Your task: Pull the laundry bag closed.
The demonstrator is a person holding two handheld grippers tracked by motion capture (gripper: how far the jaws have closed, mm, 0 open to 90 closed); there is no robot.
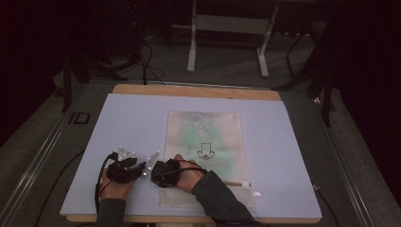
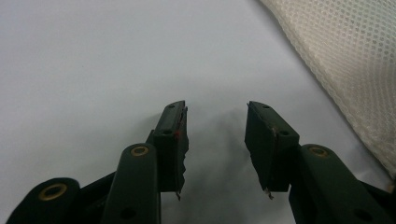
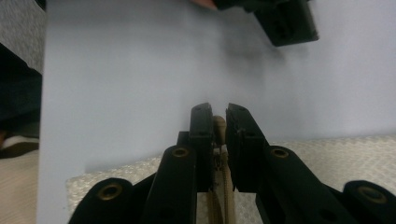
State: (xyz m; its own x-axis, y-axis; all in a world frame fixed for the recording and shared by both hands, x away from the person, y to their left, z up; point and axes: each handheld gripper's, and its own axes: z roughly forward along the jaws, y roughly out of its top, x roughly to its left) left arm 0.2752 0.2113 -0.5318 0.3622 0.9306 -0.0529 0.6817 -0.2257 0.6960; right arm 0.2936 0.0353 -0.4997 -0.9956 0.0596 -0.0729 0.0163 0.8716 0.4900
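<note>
Mesh bag's (image 3: 327, 154) zipper largely hidden between hand-held gripper's (image 3: 219, 123) jaws

The mesh bag (image 1: 203, 142) bears a black downward arrow sign and green lettering, seemingly too blurred to read.

The high view is dim and soft, the room beyond the pale table mat (image 1: 118, 123) falling to near black; the gripper views are brighter, evenly lit from above; near jaws blur, and faint grey shadows lie beneath them on the mat.
</note>
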